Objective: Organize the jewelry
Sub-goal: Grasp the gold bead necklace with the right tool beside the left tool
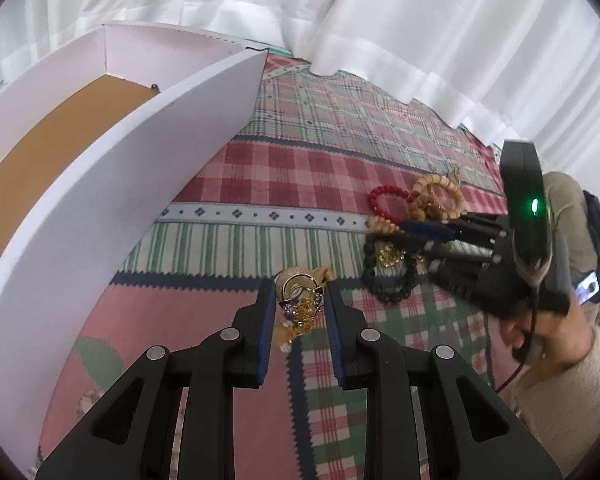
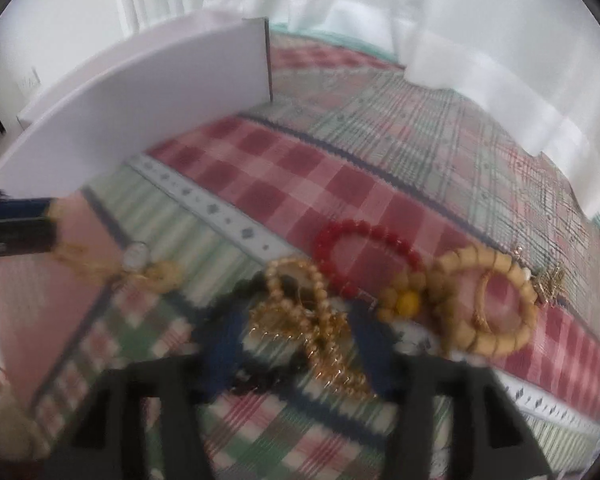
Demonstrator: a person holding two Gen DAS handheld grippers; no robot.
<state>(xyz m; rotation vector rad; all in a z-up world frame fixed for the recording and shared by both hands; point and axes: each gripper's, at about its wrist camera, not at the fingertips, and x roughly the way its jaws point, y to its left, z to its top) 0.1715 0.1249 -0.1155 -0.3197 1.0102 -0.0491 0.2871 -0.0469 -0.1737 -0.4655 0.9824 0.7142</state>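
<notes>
Beside the white box (image 1: 112, 184), left hand-held gripper (image 1: 298, 304) is clamped on a gold jewelry cluster (image 1: 300, 300); step: carrying it to the box. Right hand-held gripper (image 2: 296, 344), jaws narrowed, works the bead-bracelet pile (image 2: 380, 292) farther out on the patchwork bedspread (image 2: 260, 172); grip unclear. Next: lift over the wall, release.
</notes>
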